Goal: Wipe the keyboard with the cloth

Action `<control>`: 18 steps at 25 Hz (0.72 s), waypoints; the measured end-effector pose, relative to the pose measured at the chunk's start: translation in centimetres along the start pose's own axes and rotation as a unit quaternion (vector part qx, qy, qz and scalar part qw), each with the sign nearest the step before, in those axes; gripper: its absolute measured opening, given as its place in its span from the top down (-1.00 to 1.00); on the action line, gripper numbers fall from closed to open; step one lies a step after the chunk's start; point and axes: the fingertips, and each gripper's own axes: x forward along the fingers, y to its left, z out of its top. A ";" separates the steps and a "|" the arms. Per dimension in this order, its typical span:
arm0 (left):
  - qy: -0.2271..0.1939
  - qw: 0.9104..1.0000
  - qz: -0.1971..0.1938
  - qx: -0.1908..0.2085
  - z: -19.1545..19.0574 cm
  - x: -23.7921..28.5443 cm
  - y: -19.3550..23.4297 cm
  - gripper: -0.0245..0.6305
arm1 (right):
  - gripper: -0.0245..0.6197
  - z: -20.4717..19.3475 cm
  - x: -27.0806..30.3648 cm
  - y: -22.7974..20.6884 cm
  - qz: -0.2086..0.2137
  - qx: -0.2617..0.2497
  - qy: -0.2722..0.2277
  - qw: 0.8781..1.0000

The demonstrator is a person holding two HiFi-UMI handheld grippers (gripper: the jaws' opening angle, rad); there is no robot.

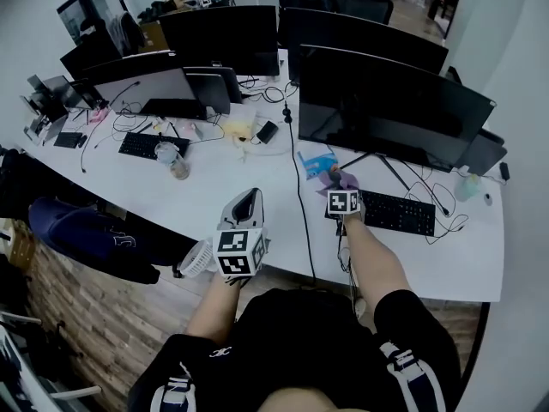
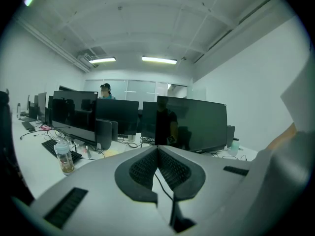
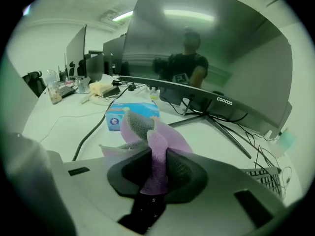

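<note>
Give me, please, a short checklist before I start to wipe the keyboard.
1. Cloth gripped: ok, the right gripper is shut on it.
2. Keyboard in reach: ok, beside the right gripper.
3. Cloth on keys: not ok, it is by the keyboard's left end, off the keys.
4. Left gripper clear: ok, shut, empty, far left of the keyboard.
5. Keys free of clutter: cannot tell, too small.

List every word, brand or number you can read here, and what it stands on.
"coocaa": lower bezel of the monitor, right gripper view.
Blue box: label print too small to read.
Keyboard: key legends too small to read.
</note>
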 end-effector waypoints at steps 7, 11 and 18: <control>0.001 1.000 -0.008 0.000 -0.1 0.6 -0.7 0.89 | 0.64 -0.4 -0.2 0.4 0.008 -0.009 0.023 1.000; -0.003 1.000 -0.017 0.000 0.1 0.9 -1.6 0.89 | 0.64 -1.2 -0.9 0.8 0.017 -0.028 0.034 0.999; -0.001 1.000 -0.028 -0.003 -0.3 1.3 -3.0 0.89 | 0.64 -2.9 -2.5 1.3 0.024 -0.014 0.012 1.000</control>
